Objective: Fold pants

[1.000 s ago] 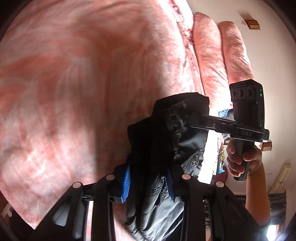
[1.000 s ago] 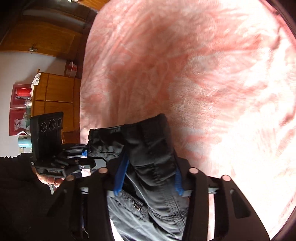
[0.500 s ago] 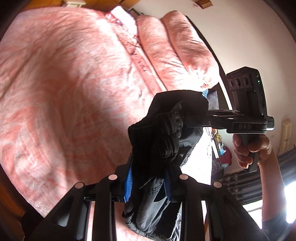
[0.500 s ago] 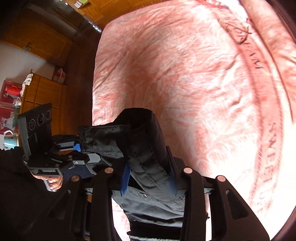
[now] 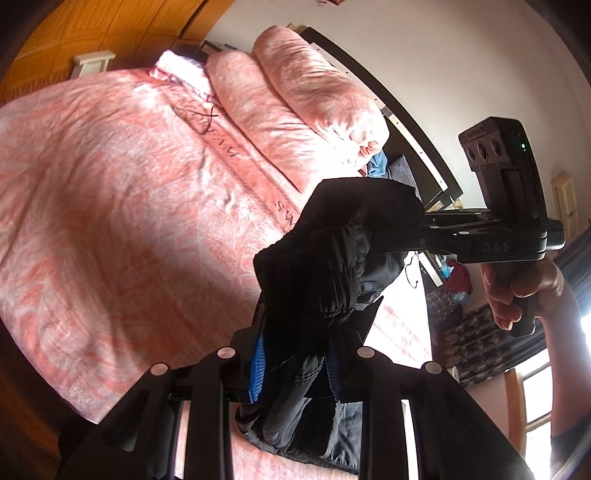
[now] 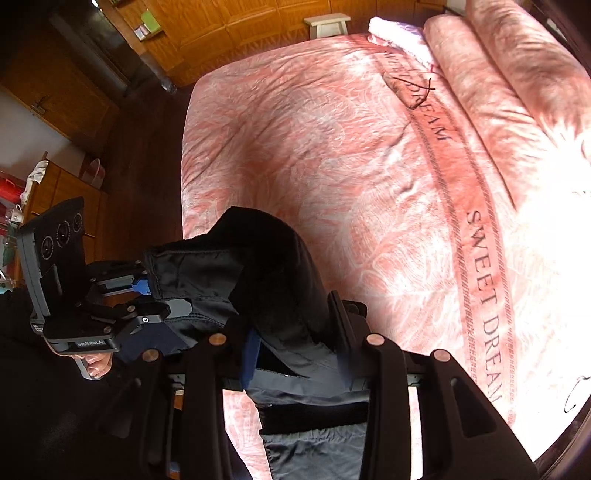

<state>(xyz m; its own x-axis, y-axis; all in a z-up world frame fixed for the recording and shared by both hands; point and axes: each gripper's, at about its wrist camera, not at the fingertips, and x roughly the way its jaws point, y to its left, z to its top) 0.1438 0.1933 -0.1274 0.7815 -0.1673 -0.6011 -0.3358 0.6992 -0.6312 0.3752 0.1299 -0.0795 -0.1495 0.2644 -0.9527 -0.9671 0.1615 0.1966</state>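
Note:
Dark padded pants (image 5: 332, 258) hang bunched in the air above the pink bed (image 5: 110, 184). My left gripper (image 5: 295, 365) is shut on one part of the fabric, its blue pads pressing on both sides. My right gripper (image 6: 295, 350) is shut on another part of the pants (image 6: 266, 266). In the left wrist view the right gripper (image 5: 424, 236) comes in from the right, held by a hand (image 5: 517, 288). In the right wrist view the left gripper (image 6: 147, 291) bites the fabric's left edge. The lower pants droop beneath both grippers, partly hidden by the fingers.
Pink pillows (image 5: 295, 92) lie along a dark headboard (image 5: 417, 140). A wooden wardrobe (image 6: 258, 22) and a white stool (image 6: 327, 22) stand beyond the bed's far side. A wooden dresser (image 6: 74, 192) stands left, over dark floor (image 6: 147, 147). A bright window (image 5: 535, 398) is at right.
Both grippers have risen with the pants, so the bed sits farther below and more of the room shows. The left gripper's view has rolled. Both grips hold.

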